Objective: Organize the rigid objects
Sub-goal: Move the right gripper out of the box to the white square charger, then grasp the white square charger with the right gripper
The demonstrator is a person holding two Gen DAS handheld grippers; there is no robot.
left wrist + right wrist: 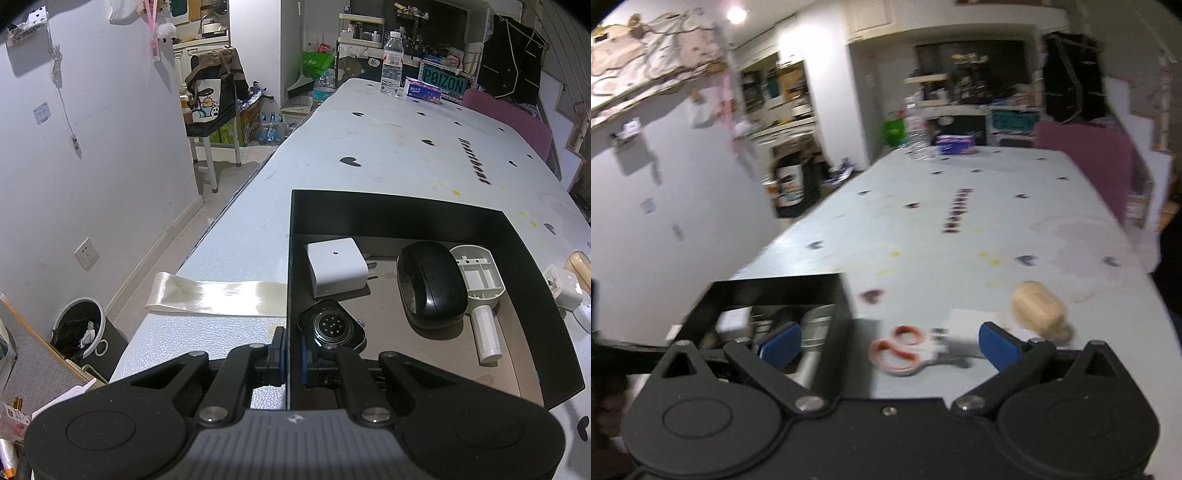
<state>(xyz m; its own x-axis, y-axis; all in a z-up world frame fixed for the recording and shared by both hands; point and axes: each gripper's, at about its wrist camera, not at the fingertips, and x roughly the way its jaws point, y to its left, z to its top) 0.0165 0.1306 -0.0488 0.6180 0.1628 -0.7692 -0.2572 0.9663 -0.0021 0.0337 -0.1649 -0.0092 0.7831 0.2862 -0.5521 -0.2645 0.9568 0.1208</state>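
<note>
Pale, heart-dotted table (388,147) is flanked by a white wall (92,166) at 9 o'clock; black box (399,214) wall is clamped by left gripper (291,352) jaws, right gripper (890,341) jaws spread wide.

A lived-in home: long table (406,147), cluttered shelves (362,29), chair (212,110), trash bin (79,328).

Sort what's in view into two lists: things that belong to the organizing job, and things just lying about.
Job:
black box, its wall pinched by the left gripper
charger, mouse, smartwatch, white handled part, all inside it
scissors and tan object beside it, near the open right gripper

Lying about:
water bottle
tissue box
ribbon
</note>
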